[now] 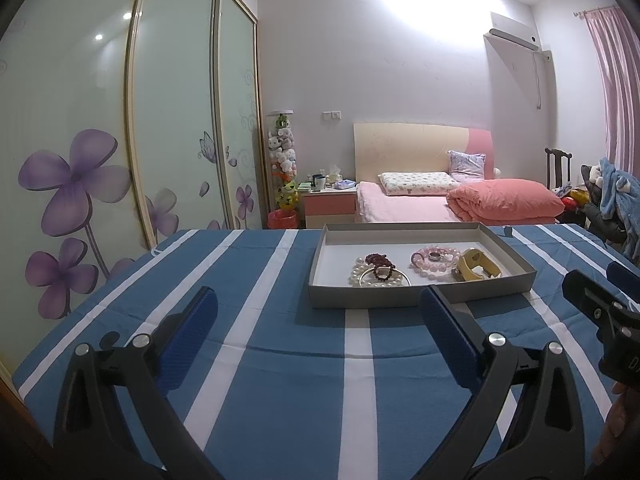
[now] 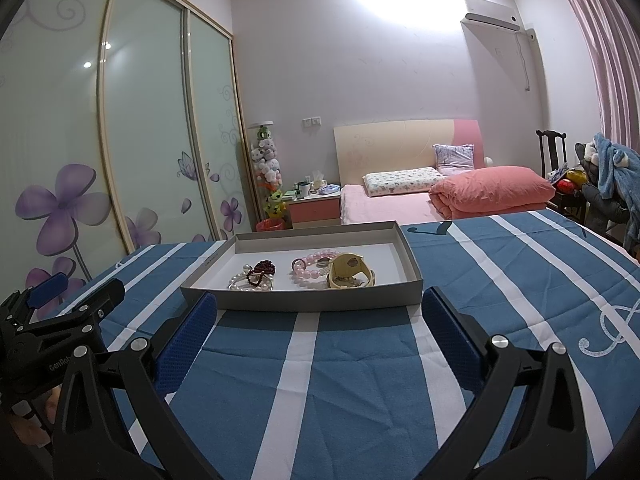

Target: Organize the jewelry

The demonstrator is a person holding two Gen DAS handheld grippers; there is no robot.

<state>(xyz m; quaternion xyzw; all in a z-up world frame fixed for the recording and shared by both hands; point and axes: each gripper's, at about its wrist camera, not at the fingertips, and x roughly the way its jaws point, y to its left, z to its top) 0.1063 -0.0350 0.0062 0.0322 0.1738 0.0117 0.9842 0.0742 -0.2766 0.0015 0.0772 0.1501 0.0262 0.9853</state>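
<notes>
**Both grippers wide and empty, jewelry waiting in the tray**

The left gripper point(image 1: 318, 312) hangs over the striped blue cloth with its blue pads spread wide and nothing between them. The right gripper point(image 2: 320, 316) is equally wide and empty, just short of the near wall of the grey tray point(image 2: 300, 300). The tray lies flat on the cloth-covered surface point(image 2: 360, 380), ahead of both.

Inside, toward its near side, a pearl bracelet point(image 1: 370, 278) lies tangled with a dark red bead bracelet point(image 1: 380, 264); beside them are a pink bead bracelet point(image 1: 434, 266) with a small ring point(image 1: 435, 256) inside its loop, and a yellow bangle point(image 1: 476, 268).

All look light. The strands are probably limp and slippery, best pinched across the beads; the bangle seems stiff, best gripped across its band. The ring looks hardest to pick.
</notes>
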